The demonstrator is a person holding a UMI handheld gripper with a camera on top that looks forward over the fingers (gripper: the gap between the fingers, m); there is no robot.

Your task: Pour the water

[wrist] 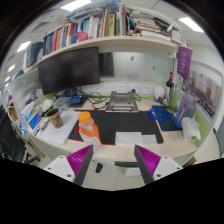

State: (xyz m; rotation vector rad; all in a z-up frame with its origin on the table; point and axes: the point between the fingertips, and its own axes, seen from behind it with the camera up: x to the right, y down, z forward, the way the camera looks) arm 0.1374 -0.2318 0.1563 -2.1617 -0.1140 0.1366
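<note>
Orange-capped bottle point(88, 127) beyond open gripper point(114, 160)

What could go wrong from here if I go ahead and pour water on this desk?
The gripper is open and empty, with the orange-capped bottle beyond the fingers, so a misjudged grab might tip it. Papers beside it and the monitor behind could get wet from a spill. The desk is crowded, so the fingers could knock something on approach.

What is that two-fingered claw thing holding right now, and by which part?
Nothing. The gripper is open, with only bare desk showing between its fingers. The orange-capped bottle stands on the desk beyond the fingers, untouched.
</note>
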